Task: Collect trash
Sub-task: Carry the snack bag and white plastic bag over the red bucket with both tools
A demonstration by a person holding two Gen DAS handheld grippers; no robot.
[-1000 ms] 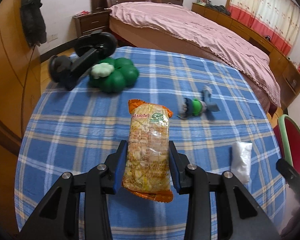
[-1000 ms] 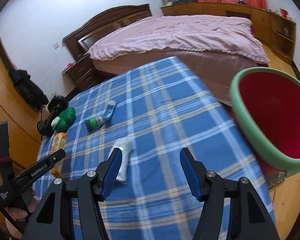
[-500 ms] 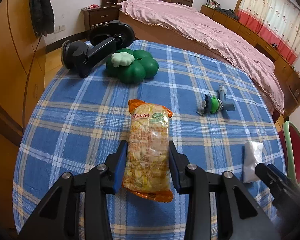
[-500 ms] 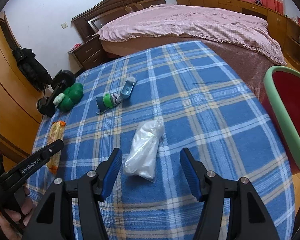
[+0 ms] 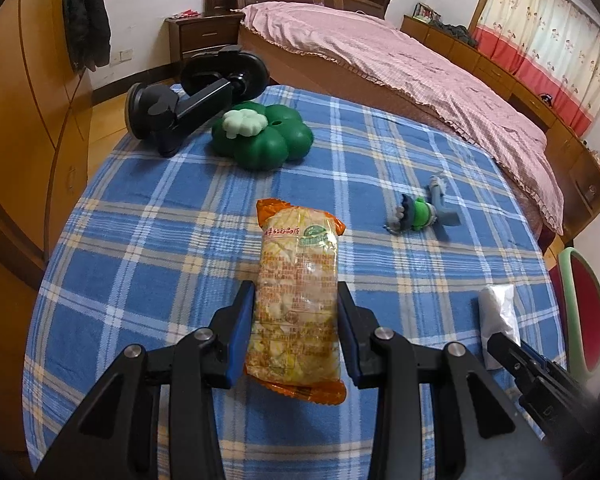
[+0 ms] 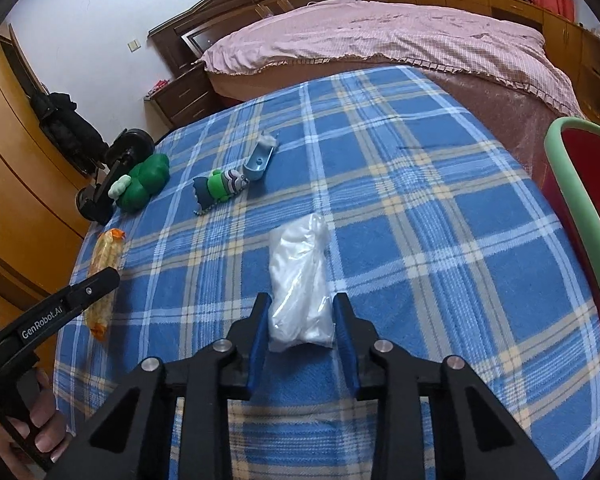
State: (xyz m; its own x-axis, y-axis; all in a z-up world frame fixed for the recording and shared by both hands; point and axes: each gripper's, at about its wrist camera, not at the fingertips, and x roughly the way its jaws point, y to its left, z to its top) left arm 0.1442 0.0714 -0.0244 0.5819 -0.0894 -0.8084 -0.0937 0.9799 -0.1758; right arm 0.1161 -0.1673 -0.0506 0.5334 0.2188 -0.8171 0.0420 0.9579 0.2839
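Change noted: a second ago my right gripper [image 6: 302,334] stood wide over the table with the white plastic bag [image 6: 300,280] off toward its left finger; it has since come down and centred on the bag. Its jaws are closing now, with the bag's near end between the blue pads. The pads look to be at the bag's sides, but I cannot tell whether they press it yet. The bag lies on the blue checked tablecloth [image 6: 440,208].

My left gripper [image 5: 296,334] has not altered: partly open, both pads against the sides of the orange snack packet [image 5: 296,292], which I judge to be gripped, its far end pointing to 12 o'clock.

Meaning for the task: I judge one piece of trash secured and the second nearly so. Both would then go to the red bin with the green rim [image 6: 580,208].

View differences: the right wrist view shows the bin mouth at 3 o'clock of the bag, close beyond the table edge, and a bare hand [image 6: 40,420] holding the left gripper's handle at 8 o'clock. The left wrist view shows only a sliver of the bin at its 4 o'clock, but gives the packet grip plainly. It also shows the green clover-shaped toy [image 5: 264,140], the black phone mount [image 5: 188,100] and a small figurine [image 5: 420,212] more clearly. I judge none of these to be trash.
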